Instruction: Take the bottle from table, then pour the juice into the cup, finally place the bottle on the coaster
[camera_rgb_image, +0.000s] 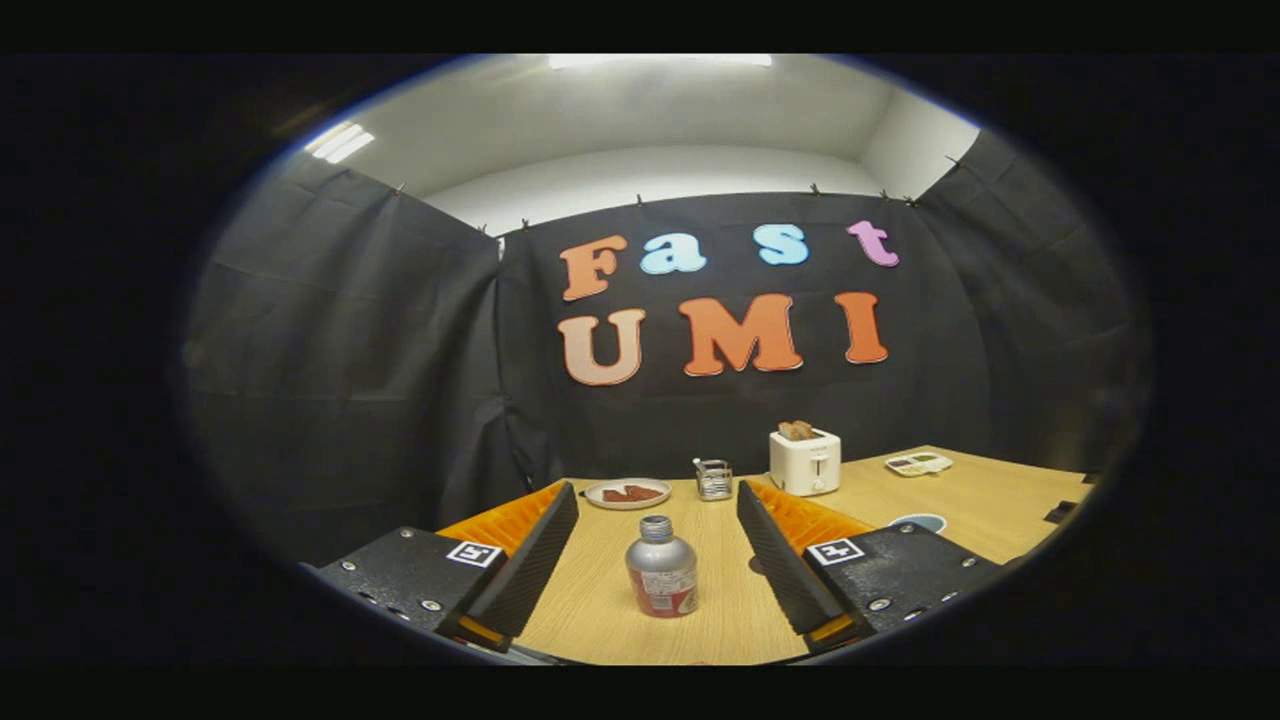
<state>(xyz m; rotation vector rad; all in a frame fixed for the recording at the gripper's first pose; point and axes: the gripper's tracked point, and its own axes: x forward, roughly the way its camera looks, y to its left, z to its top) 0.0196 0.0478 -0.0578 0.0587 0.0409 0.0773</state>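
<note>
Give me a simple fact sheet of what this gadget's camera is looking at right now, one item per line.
gripper: open, fingers wide apart, touching nothing
bottle: upright on the table, between the fingers, cap off
table: light wood
plate: beyond the fingers, holds reddish-brown pieces
small metal holder: just right of the plate
toaster: white, toast sticking out of the top
blue round object: partly hidden behind the right finger; cup or coaster, cannot tell
tray: far right, contents too small to tell
task stage: bottle not yet gripped

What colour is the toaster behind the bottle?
The toaster is white, seen in the gripper view, beyond the open hand-held gripper.
</note>
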